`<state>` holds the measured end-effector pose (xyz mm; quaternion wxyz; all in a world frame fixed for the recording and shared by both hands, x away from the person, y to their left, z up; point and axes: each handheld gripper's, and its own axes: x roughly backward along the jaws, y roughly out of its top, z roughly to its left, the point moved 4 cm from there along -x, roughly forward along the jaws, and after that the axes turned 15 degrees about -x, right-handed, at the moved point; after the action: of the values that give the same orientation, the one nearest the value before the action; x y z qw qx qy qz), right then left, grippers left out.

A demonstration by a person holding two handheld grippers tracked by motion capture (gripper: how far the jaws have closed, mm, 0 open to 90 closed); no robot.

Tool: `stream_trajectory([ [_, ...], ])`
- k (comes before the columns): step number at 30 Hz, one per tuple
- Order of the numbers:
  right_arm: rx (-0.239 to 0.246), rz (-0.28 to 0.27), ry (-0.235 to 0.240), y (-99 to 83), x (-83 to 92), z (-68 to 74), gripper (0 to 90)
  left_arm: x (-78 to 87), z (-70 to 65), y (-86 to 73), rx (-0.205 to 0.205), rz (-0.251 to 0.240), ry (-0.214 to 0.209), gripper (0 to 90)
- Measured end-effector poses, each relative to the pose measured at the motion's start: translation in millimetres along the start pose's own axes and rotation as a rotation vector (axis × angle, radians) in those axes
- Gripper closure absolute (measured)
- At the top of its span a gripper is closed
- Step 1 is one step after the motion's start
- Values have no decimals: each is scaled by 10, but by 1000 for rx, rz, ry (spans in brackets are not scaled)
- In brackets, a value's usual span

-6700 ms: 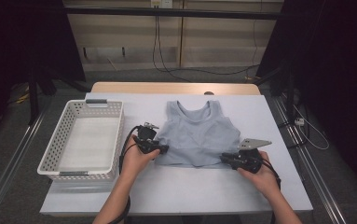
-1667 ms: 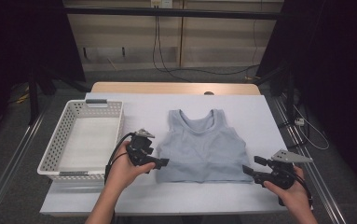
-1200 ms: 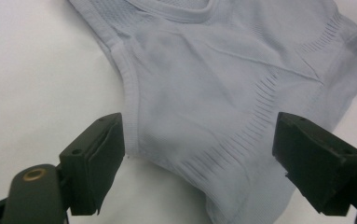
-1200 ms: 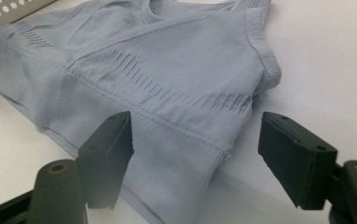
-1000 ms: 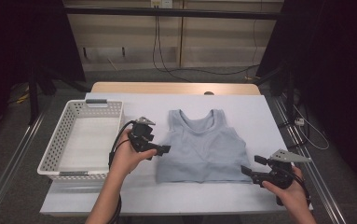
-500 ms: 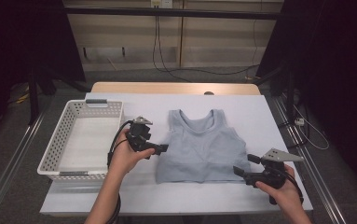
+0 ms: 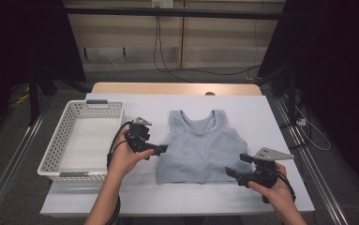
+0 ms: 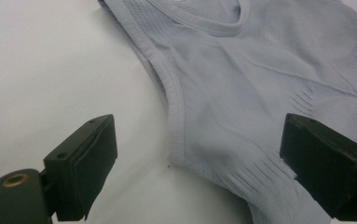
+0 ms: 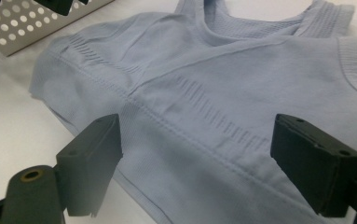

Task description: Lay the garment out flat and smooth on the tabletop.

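A pale blue sleeveless top [image 7: 200, 150] lies flat on the white table, neck toward the far side. My left gripper [image 7: 160, 149] hovers open at the top's left edge; in the left gripper view the armhole seam [image 8: 176, 116] runs between the wide jaws of the left gripper [image 8: 204, 149]. My right gripper [image 7: 237, 166] is at the top's lower right corner. Its jaws have just been opening and grip nothing. In the right gripper view the right gripper [image 9: 199, 144] stands wide over the top [image 9: 223, 79] near its hem.
A white perforated basket [image 7: 81, 110] stands empty at the table's left, its wall [image 9: 17, 23] seen beyond the top. Bare white tabletop [image 7: 261, 112] surrounds the top. Dark curtains and floor rails flank the table.
The top, bunched earlier, now lies spread flat. My right hand has slid left toward the top's lower right corner. The left hand has stayed put over the last second.
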<state>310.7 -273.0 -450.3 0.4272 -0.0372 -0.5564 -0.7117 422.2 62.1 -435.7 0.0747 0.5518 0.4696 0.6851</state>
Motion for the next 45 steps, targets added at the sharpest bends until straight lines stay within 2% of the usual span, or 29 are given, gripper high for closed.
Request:
stream_trajectory([
  [5,24,20,9,0,-74,73,164,-6,2,-5,-5,4,-3,113],
  [12,55,44,28,-12,-199,201,158,-9,23,-22,9,-5,6,113],
  [18,102,62,60,-9,-336,379,159,3,42,-25,6,-7,9,113],
  [28,140,100,99,-56,-569,594,153,-4,61,-44,8,-10,16,115],
  [36,165,102,111,-34,-632,691,153,-23,53,-48,8,-4,9,115],
  [40,171,90,132,10,-635,744,165,-20,62,-52,8,-5,12,115],
  [45,178,102,157,8,-692,836,167,-7,70,-53,12,-9,11,115],
])
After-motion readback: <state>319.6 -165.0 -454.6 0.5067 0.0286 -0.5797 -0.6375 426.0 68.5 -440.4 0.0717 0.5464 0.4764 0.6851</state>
